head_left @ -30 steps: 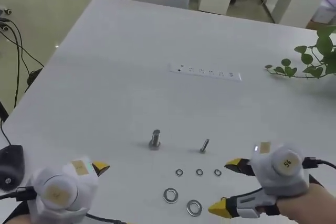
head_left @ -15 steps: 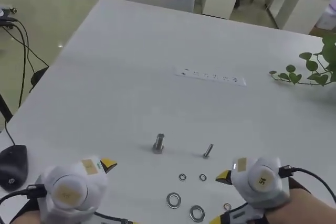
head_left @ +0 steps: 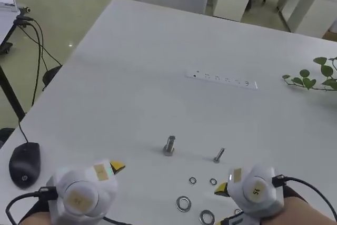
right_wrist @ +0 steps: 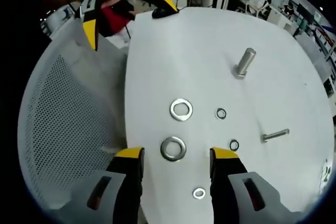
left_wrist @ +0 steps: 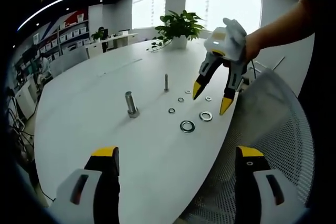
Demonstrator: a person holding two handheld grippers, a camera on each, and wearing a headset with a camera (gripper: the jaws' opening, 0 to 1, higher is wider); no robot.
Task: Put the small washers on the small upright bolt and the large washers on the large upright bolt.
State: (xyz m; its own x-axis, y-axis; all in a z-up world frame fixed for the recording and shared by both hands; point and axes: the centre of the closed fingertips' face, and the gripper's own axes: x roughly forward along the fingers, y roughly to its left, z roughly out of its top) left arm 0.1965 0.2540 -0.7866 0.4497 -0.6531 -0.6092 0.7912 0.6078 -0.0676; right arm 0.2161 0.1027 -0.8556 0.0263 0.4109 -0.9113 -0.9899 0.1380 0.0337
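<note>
White desk (head_left: 158, 77) in a bright open office, both grippers spread wide at the frame's lower edge.
I see the large bolt (head_left: 169, 145) and small bolt (head_left: 219, 155) upright at lower centre, with the small washers (head_left: 192, 181) and large washers (head_left: 184, 203) flat just below. My right gripper (right_wrist: 177, 153) frames one large washer between its jaws; my left gripper (left_wrist: 176, 153) holds nothing. A power strip (head_left: 221, 79) lies right of centre and a mouse (head_left: 24, 164) lower left.

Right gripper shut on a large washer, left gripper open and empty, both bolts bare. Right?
Not shut. The right gripper view shows the right gripper open, its jaws either side of a large washer lying loose on the table. The rest holds: left gripper open and empty, large bolt and small bolt bare.
</note>
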